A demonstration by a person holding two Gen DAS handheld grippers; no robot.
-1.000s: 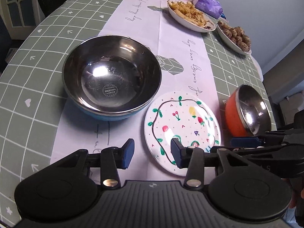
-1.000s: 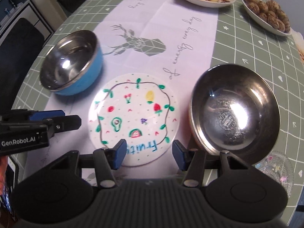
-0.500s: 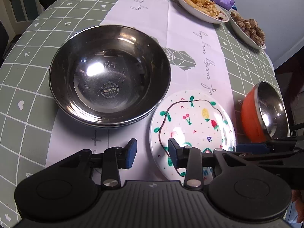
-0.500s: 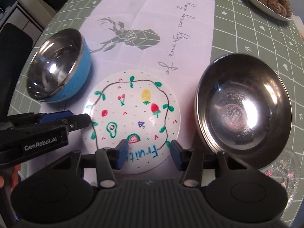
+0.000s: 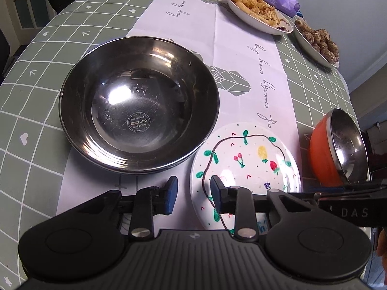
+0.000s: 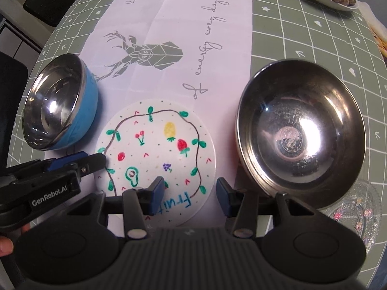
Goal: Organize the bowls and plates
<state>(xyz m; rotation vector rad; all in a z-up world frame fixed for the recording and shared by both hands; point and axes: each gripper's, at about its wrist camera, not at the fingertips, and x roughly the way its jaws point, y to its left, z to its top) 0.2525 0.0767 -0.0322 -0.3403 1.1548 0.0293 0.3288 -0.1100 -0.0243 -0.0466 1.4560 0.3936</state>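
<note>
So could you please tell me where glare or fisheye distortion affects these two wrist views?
Left wrist view: a bright highlight sits inside the blue bowl, and the tablecloth grid bows outward. Right wrist view: glare flares in the orange bowl, partly washing out its base stamp; the fruit plate stays sharp and evenly lit.

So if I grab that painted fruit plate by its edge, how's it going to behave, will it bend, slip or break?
The plate looks thin, flat and rigid, so it probably won't bend. It lies flush on the table runner, so getting a finger under its rim may be awkward, and it might slide first. Its glossy white surface suggests a slippery, possibly breakable material, though that can't be confirmed.
</note>
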